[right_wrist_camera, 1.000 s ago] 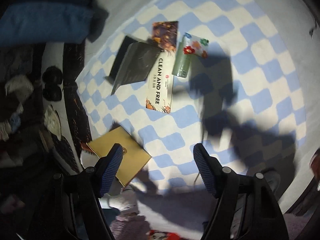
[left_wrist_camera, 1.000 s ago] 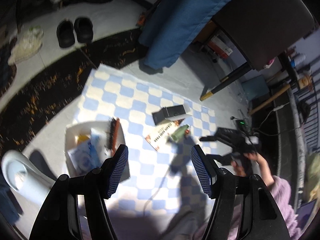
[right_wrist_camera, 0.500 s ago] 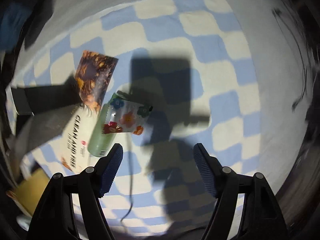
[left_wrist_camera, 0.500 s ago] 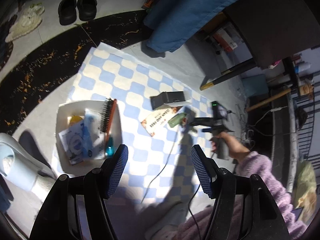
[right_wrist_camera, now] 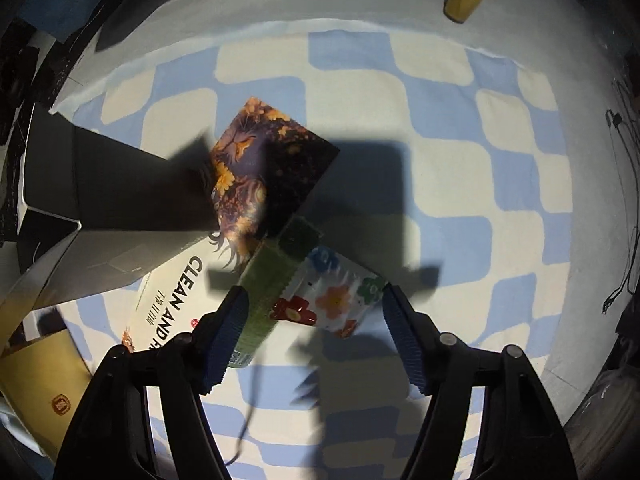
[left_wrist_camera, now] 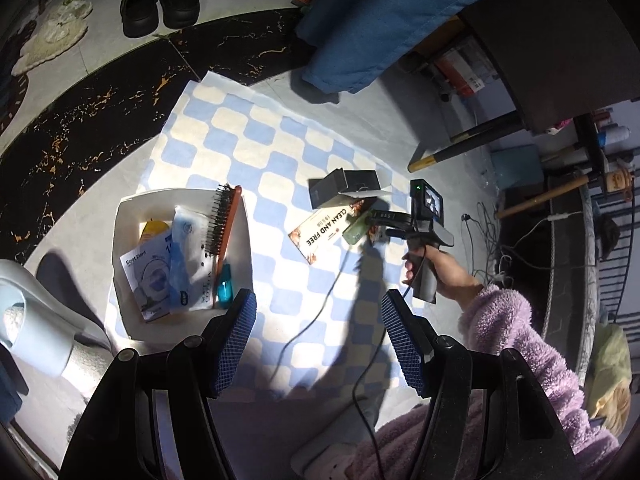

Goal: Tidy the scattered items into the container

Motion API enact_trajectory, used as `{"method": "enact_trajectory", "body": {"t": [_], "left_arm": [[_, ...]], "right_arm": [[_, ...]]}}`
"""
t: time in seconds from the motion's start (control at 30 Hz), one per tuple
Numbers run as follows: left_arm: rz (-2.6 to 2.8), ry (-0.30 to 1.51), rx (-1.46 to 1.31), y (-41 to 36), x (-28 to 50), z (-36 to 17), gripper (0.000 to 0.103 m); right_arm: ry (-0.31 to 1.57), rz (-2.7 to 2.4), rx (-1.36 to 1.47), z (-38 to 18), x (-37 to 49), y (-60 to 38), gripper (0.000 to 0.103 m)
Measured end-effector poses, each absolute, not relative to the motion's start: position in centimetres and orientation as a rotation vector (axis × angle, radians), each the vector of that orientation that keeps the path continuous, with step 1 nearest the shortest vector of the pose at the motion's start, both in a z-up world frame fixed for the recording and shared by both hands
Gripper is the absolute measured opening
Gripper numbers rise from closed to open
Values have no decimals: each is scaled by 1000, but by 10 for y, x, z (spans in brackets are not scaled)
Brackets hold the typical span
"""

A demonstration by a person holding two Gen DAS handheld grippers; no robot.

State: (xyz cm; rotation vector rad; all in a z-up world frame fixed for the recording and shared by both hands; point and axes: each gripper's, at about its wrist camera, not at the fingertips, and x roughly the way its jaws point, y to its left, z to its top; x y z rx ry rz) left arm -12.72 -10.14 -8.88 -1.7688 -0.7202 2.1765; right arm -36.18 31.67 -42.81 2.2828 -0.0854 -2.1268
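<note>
A white box (left_wrist_camera: 128, 216) on the checkered mat holds a hairbrush (left_wrist_camera: 225, 220), paper packets and a teal item. My left gripper (left_wrist_camera: 316, 340) is open and empty, high above the mat near the box. My right gripper (right_wrist_camera: 314, 334) is open, low over a flowered sachet (right_wrist_camera: 336, 300) and a green tube (right_wrist_camera: 268, 284); its jaws straddle both. The "CLEAN AND FREE" packet (right_wrist_camera: 176, 284) and a black box (right_wrist_camera: 116, 188) lie to their left. The right gripper also shows in the left wrist view (left_wrist_camera: 380, 222) over the same items.
The blue-and-cream checkered mat (left_wrist_camera: 240, 136) lies on a pale floor. A chair with a blue cloth (left_wrist_camera: 384, 12) stands behind it, with black shoes (left_wrist_camera: 160, 4) far left. A yellow carton (right_wrist_camera: 40, 384) lies by the right gripper's left side. A cable (left_wrist_camera: 320, 308) crosses the mat.
My right gripper has dropped and closed in on the flowered sachet and green tube, which now sit between its open jaws. My left gripper has risen and stays open.
</note>
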Motion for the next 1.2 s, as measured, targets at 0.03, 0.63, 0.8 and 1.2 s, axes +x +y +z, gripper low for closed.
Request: {"method": "enact_trajectory", "body": {"t": [0.03,0.63,0.8,1.2], "left_arm": [[2180,-724,-1763,-102,-126,-87,64],[2139,-844,-1777,-111,-122,-97,64],[2098,-854,-1785,-104,-123,-102,64],[2045,-914,-1760,-94,-129,-105,64]], "right_arm": [[-139,-2112,2299,-429,-363,320,59],[686,-1925,2184,-409,-384,309,59],[574,-1902,2299,-432,-393,318,59],[453,-1938,2280,-403,-422,332,8]]}}
